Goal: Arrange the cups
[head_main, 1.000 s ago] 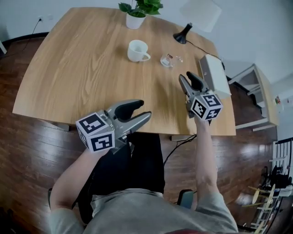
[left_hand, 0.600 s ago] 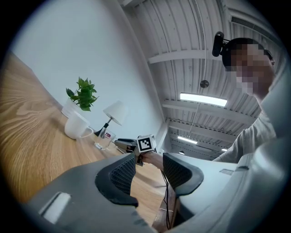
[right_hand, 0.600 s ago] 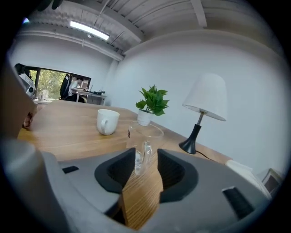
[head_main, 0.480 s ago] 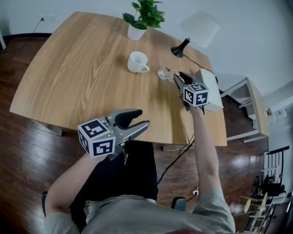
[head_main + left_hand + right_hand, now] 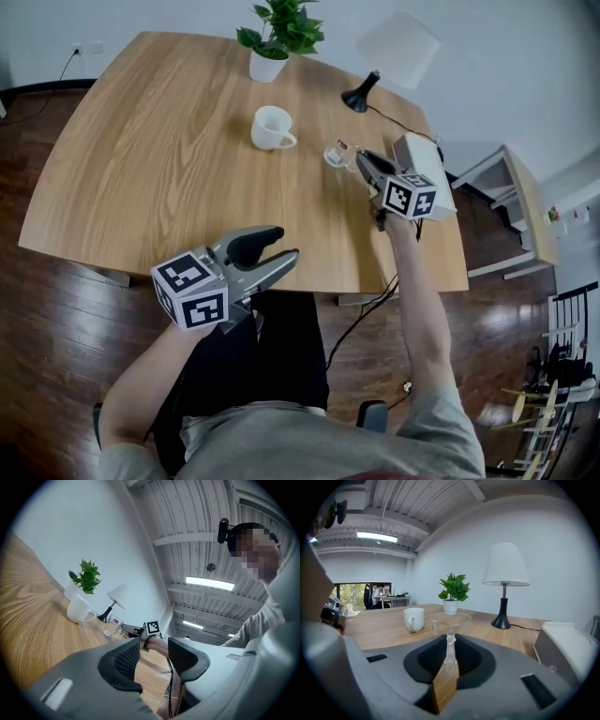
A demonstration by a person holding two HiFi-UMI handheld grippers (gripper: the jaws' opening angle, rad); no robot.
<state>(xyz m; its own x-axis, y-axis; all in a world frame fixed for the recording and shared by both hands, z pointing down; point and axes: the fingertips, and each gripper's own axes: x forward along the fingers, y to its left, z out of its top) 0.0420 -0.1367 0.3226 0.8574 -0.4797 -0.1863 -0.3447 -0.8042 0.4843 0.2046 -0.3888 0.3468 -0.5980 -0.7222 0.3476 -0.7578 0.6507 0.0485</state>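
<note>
The right gripper (image 5: 362,160) reaches over the far right part of the light wooden table (image 5: 159,159). Its jaws are closing right down & are nearly together, pads clenched on the thin handle of the small clear glass cup (image 5: 336,153). In the right gripper view (image 5: 450,656) the handle stands upright btwn the two black ribbed pads, w/ the cup's round rim (image 5: 451,618) just beyond the jaw tips. The cup sits on the tabletop, just right of the white ceramic mug (image 5: 270,127), the two apart & not touching. The mug's handle points toward the glass cup.

The left gripper (image 5: 284,244) hangs at the near table edge, well apart from both cups. Its jaws are released, a moderate gap btwn the pads. In the left gripper view (image 5: 152,651) nothing is held in that gap; only the person's other arm & the table show through it.

At the far edge: a green plant in a white pot (image 5: 266,66) and a lamp w/ black base & white shade (image 5: 356,97). A white box (image 5: 417,155) lies by the right edge, just beside the right gripper.
</note>
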